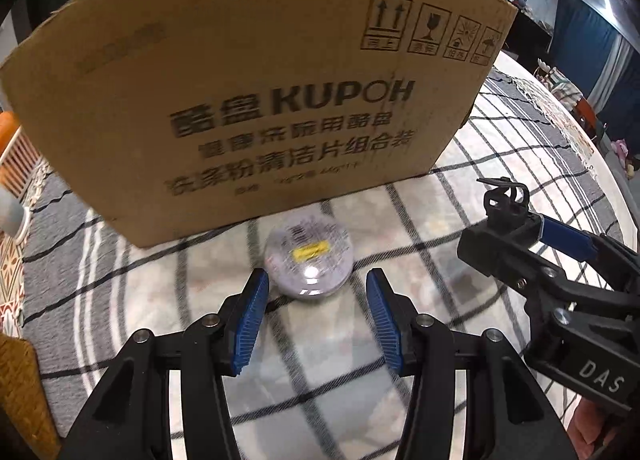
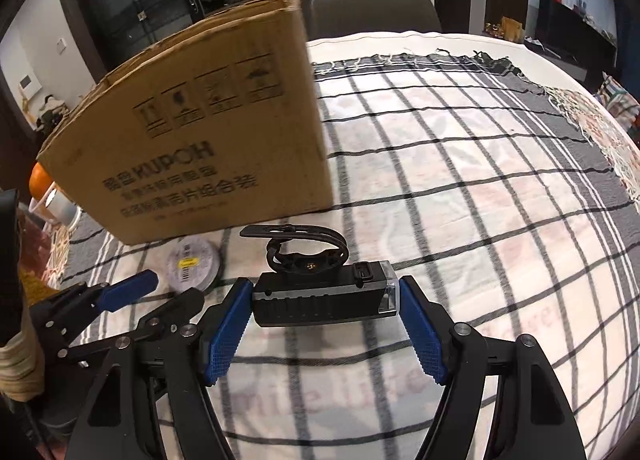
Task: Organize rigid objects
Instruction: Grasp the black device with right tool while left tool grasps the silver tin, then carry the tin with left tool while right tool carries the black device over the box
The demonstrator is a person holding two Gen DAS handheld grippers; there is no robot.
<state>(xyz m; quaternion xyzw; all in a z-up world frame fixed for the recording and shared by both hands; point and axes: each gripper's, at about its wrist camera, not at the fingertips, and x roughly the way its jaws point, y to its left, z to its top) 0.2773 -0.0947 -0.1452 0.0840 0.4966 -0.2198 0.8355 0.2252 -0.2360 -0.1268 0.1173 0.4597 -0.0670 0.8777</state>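
A large cardboard box [image 1: 248, 100] printed KUPOH stands on the plaid cloth; it also shows in the right wrist view [image 2: 208, 140]. A round silver tin [image 1: 309, 258] with a yellow label lies in front of the box, also visible in the right wrist view [image 2: 193, 265]. My left gripper [image 1: 316, 292] is open, its blue pads [image 1: 250, 324] on either side of the tin's near edge, not touching. My right gripper [image 2: 325, 300] is shut on a black bike light [image 2: 324, 300] with a strap mount, held above the cloth; it also appears in the left wrist view [image 1: 504, 228].
The round table carries a grey-and-white plaid cloth [image 2: 460, 188]. An orange object [image 2: 39, 179] and a white cup [image 2: 60, 206] sit left of the box. A chair [image 2: 374, 14] stands behind the table. A wicker item [image 1: 20, 388] is at the left edge.
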